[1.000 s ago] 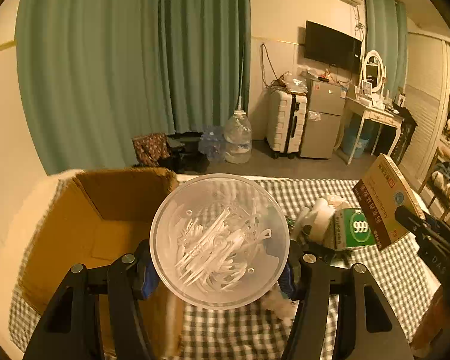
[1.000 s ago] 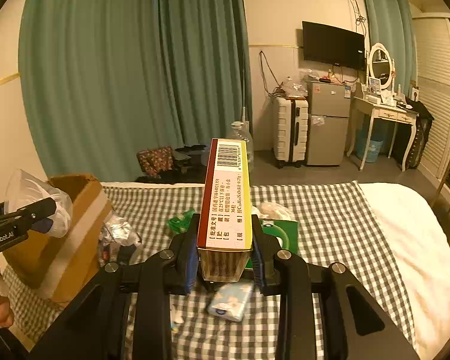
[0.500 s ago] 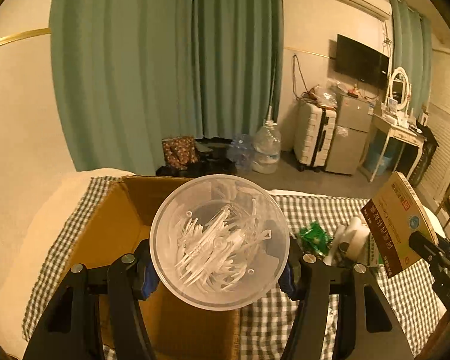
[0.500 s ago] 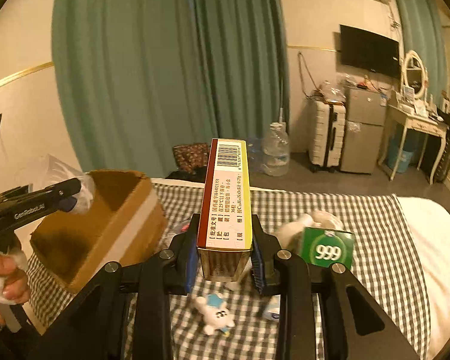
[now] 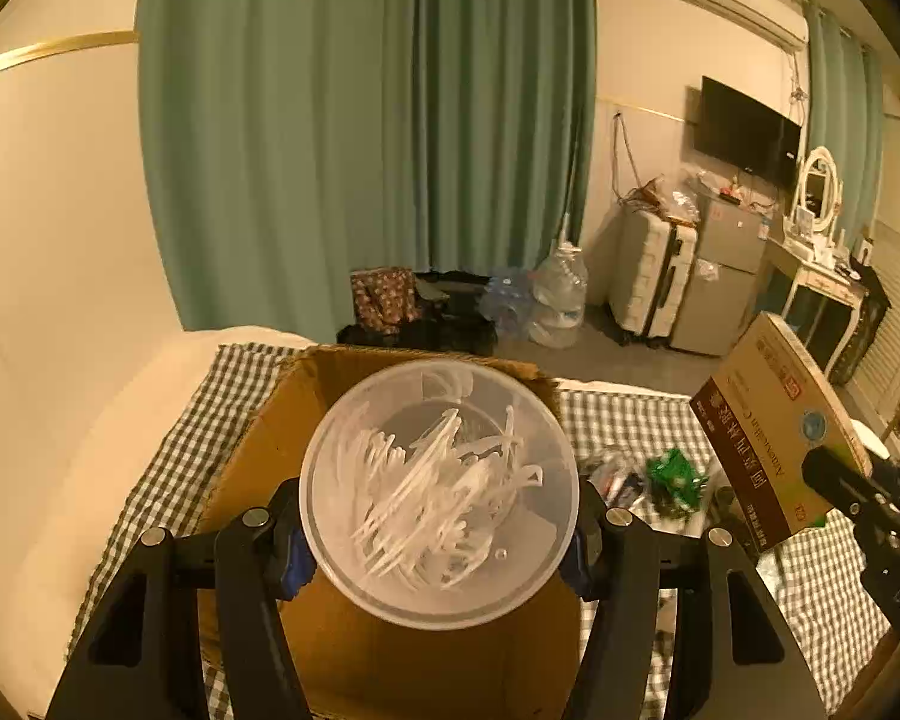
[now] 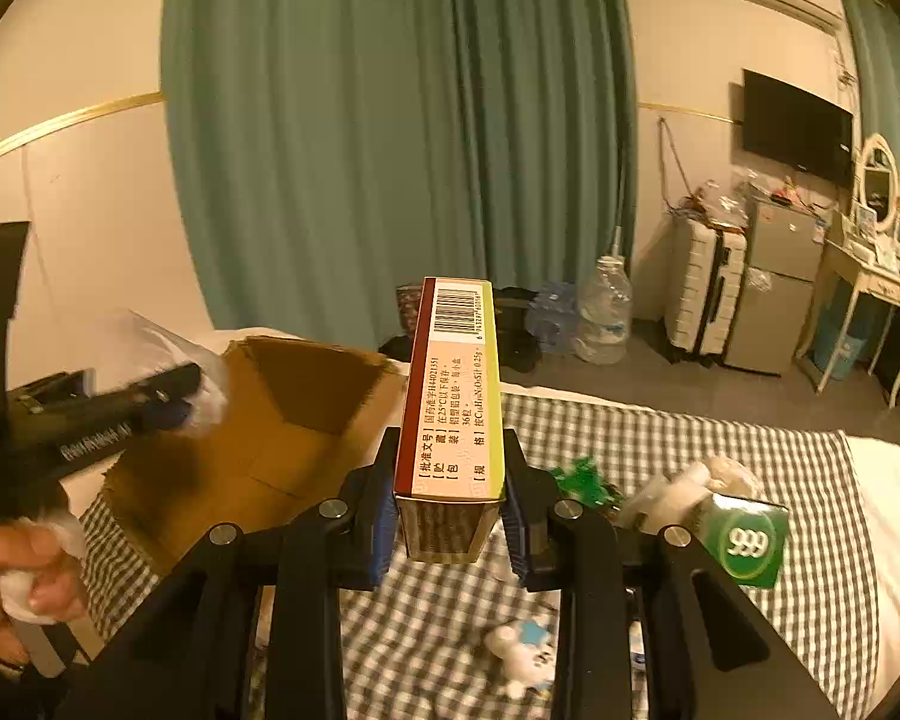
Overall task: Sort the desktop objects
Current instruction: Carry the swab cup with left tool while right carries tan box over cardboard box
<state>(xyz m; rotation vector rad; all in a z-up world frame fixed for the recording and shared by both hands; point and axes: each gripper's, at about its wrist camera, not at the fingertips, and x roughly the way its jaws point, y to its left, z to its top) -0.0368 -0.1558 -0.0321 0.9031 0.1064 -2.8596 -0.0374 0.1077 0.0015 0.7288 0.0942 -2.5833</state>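
**Both loads swing over toward the cardboard box**

Since a second ago both hands have carried their loads sideways toward the cardboard box (image 5: 306, 420), which then lay off to the left gripper's side and now sits straight ahead of and beneath it; the green 999 carton (image 6: 747, 540) has slid off to the right gripper's far side.

Left gripper (image 5: 438, 534): clamped across the sides of a clear round tub (image 5: 439, 492), its mouth facing the camera, with a tangle of thin white plastic picks inside; the tub hangs directly over the box's open top, so this hand is the nearer one, and, as I judge it, only a lowering and a release remain.

Right gripper (image 6: 450, 522): closed on the narrow faces of a medicine box (image 6: 453, 396); the box's long axis runs forward along the fingers, barcode end away; the cardboard box lies ahead and to this gripper's left, near but not yet under it, so a further sideways carry seems due.

Inside the cardboard box I see only bare brown walls and floor; the tub hides much of it, so I cannot tell whether anything lies there.

Left on the checked cloth (image 6: 660, 420): the 999 carton, a green wrapper (image 6: 585, 480), a white bundle, and a small white-and-blue toy (image 6: 522, 654) just under the right gripper.
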